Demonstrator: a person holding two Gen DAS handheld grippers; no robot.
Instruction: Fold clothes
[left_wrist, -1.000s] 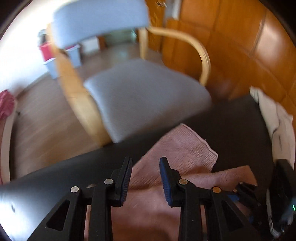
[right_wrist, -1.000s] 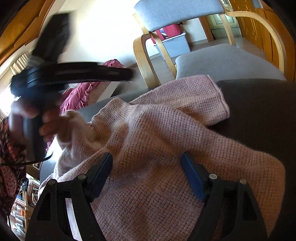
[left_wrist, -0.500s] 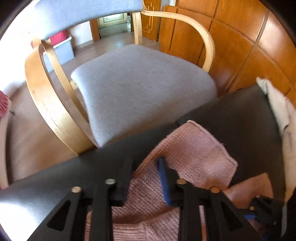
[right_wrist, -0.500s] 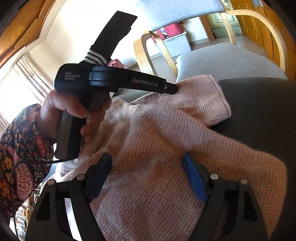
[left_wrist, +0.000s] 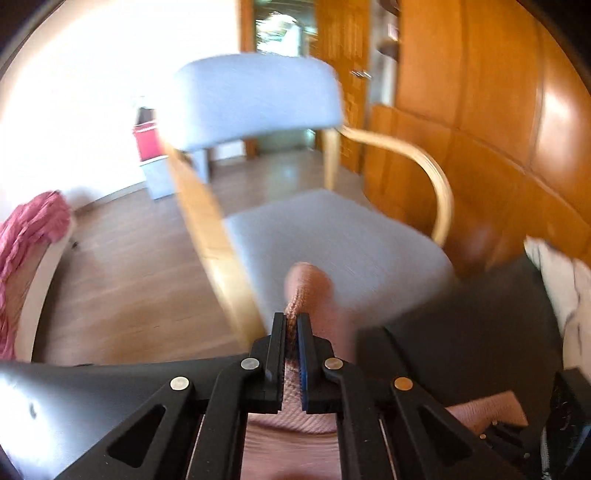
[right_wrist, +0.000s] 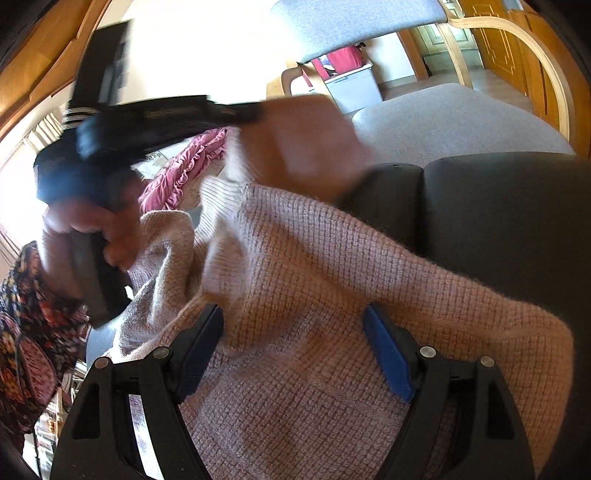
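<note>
Left gripper (left_wrist: 291, 334) is now clamped on a fold of the pink knit sweater (right_wrist: 314, 332); half a second ago its jaws stood apart over the sweater's far sleeve, which then lay flat on the dark table (left_wrist: 480, 332). That sleeve end is now raised off the surface: in the right wrist view it hangs blurred in the air beside the left gripper, and in the left wrist view a roll of knit pokes up just past the closed fingertips. Heavy blur in both views suggests the lift is under way. Right gripper (right_wrist: 293, 349) is spread wide, both pads resting on or just above the body of the sweater, grasping nothing; its position matches the earlier frames. The sweater body stays spread on the table under the right gripper, bunched toward the person's side. Judgement: a sleeve fold is in progress, with the sleeve probably being carried in over the body while the right gripper steadies the cloth. A grey upholstered chair (left_wrist: 332, 240) stands beyond the table edge.
</note>
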